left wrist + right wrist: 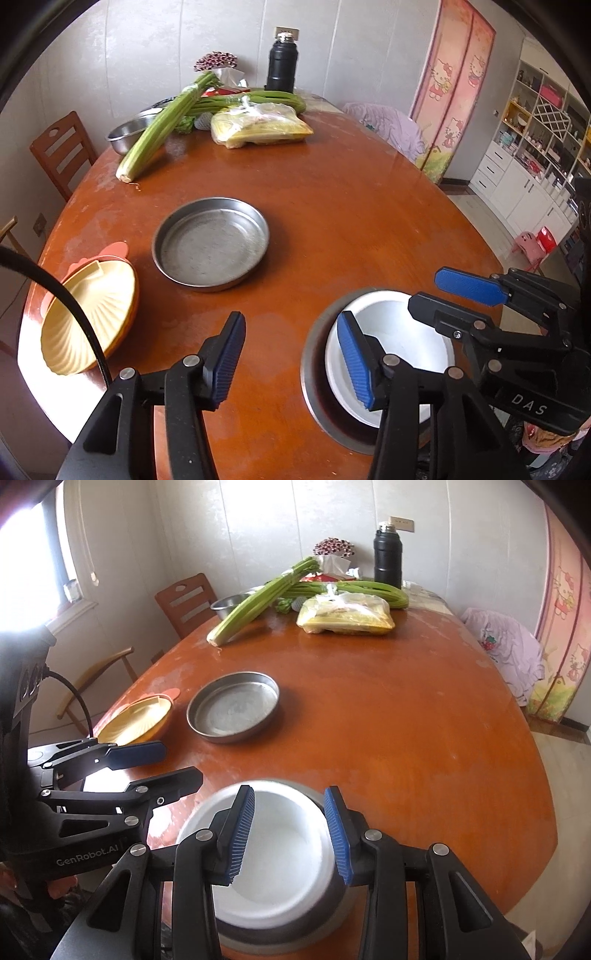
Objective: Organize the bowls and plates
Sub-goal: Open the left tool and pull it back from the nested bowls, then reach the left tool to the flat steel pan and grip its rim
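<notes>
**Left wrist view: both grippers over the near edge of the table**

Left wrist view shows the left gripper (pixel 291 321) with its jaws spread over bare wood, nothing between them. To its right, at the near edge of the table (pixel 351 206), a white bowl (pixel 391 332) sits nested in a shallow steel dish (pixel 314 369). The right gripper (pixel 289 792) hangs over this bowl; its jaws are drawn nearly together and no rim is seen pinched between them. A round steel pan (pixel 210 245) lies empty at mid-table, apart from the bowl. At the near left edge a yellow shell-ribbed plate (pixel 92 321) rests on an orange plate (pixel 131 314). At the far end lie celery stalks (pixel 166 122), a steel basin (pixel 129 133), a bagged food packet (pixel 258 125) and a black flask (pixel 282 62).
</notes>
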Demonstrator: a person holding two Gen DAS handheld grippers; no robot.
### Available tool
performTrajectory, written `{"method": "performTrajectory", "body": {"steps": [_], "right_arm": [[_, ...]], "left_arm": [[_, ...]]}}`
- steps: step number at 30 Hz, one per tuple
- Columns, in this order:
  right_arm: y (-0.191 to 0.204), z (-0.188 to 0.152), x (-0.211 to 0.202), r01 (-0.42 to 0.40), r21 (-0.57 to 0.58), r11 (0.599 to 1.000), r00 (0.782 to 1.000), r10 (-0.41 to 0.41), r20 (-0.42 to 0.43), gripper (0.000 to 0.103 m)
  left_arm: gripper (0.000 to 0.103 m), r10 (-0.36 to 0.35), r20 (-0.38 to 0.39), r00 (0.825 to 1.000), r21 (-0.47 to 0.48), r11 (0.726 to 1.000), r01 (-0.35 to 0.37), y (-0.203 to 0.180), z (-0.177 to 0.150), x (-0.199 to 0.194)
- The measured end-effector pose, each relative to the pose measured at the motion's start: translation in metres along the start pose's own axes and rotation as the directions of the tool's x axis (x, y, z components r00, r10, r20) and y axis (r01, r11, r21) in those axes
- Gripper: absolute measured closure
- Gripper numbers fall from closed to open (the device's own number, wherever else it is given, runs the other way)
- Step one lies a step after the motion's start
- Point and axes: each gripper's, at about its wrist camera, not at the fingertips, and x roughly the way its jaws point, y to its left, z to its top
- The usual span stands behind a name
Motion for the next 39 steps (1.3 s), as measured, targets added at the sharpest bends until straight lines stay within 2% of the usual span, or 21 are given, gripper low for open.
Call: {"method": "performTrajectory", "body": {"steps": [14, 31, 39], "right_arm": [[0.017, 0.046, 0.024, -0.020, -0.050, 0.999, 1.000, 0.019, -0.017, 0.062], [0.037, 0.136, 0.037, -0.043, -0.078, 0.996, 0.999, 0.042, -0.017, 0.062], [0.036, 0.157, 0.061, -0.039, -0.083, 0.996, 0.998, 0.034, -0.059, 0.062]], "left_arm": [[0.051, 0.043, 0.002, 0.999, -0.030, 0.999, -0.043, 0.040, 0.027, 0.013], [0.050, 0.109, 0.000, 0.994, -0.079, 0.991, -0.108, 0.100, 0.089, 0.007], [0.049, 0.118, -0.026, 0.993, -0.110, 0.987, -0.120, 0.126, 0.103, 0.024]]}}
